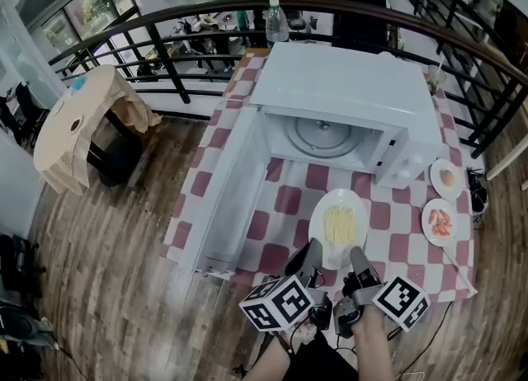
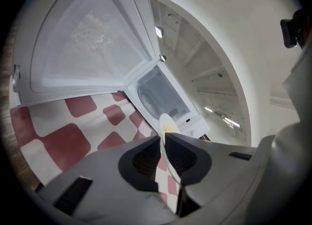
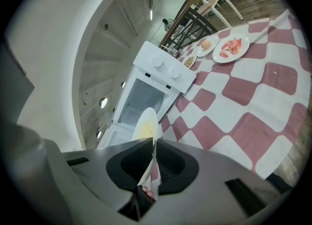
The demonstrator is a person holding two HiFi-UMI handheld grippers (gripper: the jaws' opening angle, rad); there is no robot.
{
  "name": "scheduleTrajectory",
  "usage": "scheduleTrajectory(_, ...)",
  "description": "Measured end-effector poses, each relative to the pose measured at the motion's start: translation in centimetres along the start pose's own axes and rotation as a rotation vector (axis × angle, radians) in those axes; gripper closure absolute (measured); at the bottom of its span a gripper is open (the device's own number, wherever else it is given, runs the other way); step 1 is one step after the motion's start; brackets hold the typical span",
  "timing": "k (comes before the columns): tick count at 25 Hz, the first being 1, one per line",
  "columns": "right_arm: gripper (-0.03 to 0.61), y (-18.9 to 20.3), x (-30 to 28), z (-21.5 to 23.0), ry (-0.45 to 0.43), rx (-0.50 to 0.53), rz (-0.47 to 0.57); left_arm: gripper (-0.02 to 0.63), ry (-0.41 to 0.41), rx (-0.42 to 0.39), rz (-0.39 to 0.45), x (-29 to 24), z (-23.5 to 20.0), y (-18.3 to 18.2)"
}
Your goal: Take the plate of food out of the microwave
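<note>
plate of food point(image 1: 317, 227): just before open microwave point(image 1: 346, 82), above checkered desk point(image 1: 280, 199) | left gripper point(image 2: 162, 136): fingers clamped on plate rim | right gripper point(image 3: 155, 139): fingers clamped on plate rim

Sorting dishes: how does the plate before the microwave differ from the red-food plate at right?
The front plate is larger, holds pale yellow food, and is clamped by the left tongs and right tongs; the red-food plate is smaller and untouched. Both are round and white.
</note>
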State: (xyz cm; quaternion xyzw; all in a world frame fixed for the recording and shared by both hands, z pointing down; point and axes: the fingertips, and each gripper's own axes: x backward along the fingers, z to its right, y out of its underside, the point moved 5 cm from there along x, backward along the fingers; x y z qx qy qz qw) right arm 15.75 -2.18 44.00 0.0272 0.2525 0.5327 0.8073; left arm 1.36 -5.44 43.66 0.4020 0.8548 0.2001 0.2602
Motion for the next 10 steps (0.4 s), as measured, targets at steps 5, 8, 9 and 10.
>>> scheduleTrajectory(5, 0.546, -0.2, -0.9, -0.1, -0.006, -0.001, -0.003, 0.558, 0.001, 0.007, -0.007, -0.8, -0.5, -0.5)
scheduleTrajectory(8, 0.546, -0.4, -1.5, -0.2, -0.004, 0.000, 0.001, 0.558, 0.003, 0.010, -0.007, -1.3, -0.6, -0.8)
scheduleTrajectory(9, 0.546, -0.5, -1.7, -0.1, -0.003, -0.001, 0.001, 0.558, 0.004, 0.010, -0.007, -1.5, -0.6, -0.8)
scheduleTrajectory(10, 0.546, -0.6, -1.9, -0.1, -0.001, -0.001, 0.002, 0.558, 0.004, 0.010, -0.007, -1.7, -0.7, -0.9)
